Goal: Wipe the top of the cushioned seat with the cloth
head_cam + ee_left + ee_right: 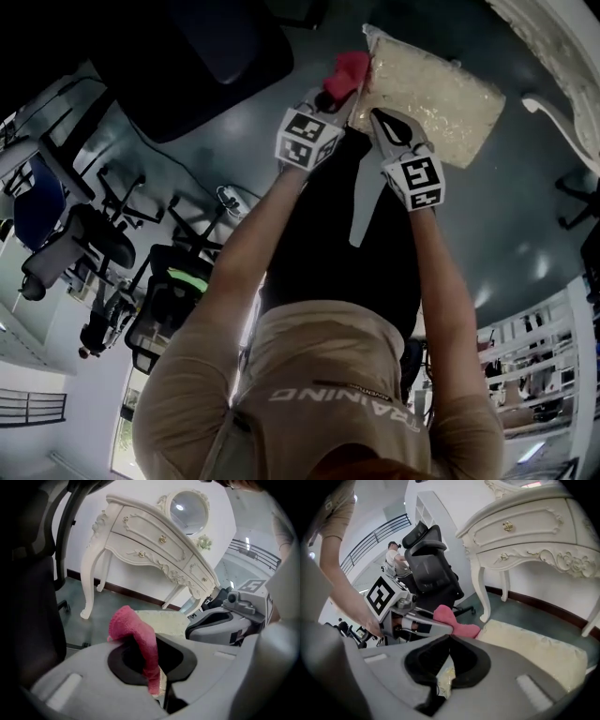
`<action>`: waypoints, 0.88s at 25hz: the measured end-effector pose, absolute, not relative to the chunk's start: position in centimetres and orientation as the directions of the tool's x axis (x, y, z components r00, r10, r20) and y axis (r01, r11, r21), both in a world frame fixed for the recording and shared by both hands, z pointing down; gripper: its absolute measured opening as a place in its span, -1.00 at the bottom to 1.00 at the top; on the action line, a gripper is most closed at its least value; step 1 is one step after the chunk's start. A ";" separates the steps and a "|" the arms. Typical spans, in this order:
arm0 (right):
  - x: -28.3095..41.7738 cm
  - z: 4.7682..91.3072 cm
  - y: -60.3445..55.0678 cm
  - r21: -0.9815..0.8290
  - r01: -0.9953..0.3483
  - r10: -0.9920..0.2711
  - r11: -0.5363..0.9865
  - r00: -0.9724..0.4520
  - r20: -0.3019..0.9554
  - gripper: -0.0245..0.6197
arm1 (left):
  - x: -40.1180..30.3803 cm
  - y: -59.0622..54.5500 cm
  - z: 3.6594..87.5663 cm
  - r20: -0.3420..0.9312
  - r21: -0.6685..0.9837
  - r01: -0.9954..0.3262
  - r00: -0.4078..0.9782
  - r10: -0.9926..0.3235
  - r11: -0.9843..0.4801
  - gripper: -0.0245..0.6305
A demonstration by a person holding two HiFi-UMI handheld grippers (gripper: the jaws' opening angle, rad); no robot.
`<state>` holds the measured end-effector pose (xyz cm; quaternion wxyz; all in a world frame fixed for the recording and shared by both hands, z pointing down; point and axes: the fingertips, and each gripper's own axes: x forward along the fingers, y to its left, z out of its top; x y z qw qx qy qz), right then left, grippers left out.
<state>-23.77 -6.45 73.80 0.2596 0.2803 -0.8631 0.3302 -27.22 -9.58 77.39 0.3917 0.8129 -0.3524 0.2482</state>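
Note:
A cream cushioned seat (436, 94) lies low on the dark floor; it also shows in the left gripper view (164, 619) and the right gripper view (534, 653). The pink cloth (347, 71) sits at the seat's near corner. My left gripper (351, 94) is shut on the cloth (137, 631), which sticks up out of its jaws. My right gripper (386, 120) is just to the right, at the seat's edge. Its jaws meet at the tips (450, 639) with nothing seen between them. The cloth (453, 618) and left gripper (415, 620) lie just beyond them.
A white ornate dressing table (154, 545) with a round mirror (188, 508) stands right behind the seat, its legs (485, 592) close by. A black office chair (431, 569) is to the left, and several more chairs (103, 244) stand further off.

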 end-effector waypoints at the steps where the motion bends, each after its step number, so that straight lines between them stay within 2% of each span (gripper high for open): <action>1: -23.2 74.2 -6.6 -0.427 -0.670 -0.321 0.607 -0.699 0.639 -0.91 | -26.5 -9.5 77.8 0.682 0.464 -0.764 0.631 -0.369 -0.449 -0.83; 16: -10.7 77.0 -3.2 -0.426 -0.823 -0.409 0.377 -0.560 0.720 -0.91 | -17.8 -6.5 79.8 0.755 0.401 -0.790 0.572 -0.321 -0.465 -0.83; 22: -6.0 77.2 -1.4 -0.418 -0.838 -0.430 0.350 -0.540 0.724 -0.91 | -12.8 -5.0 79.7 0.763 0.384 -0.782 0.568 -0.308 -0.491 -0.83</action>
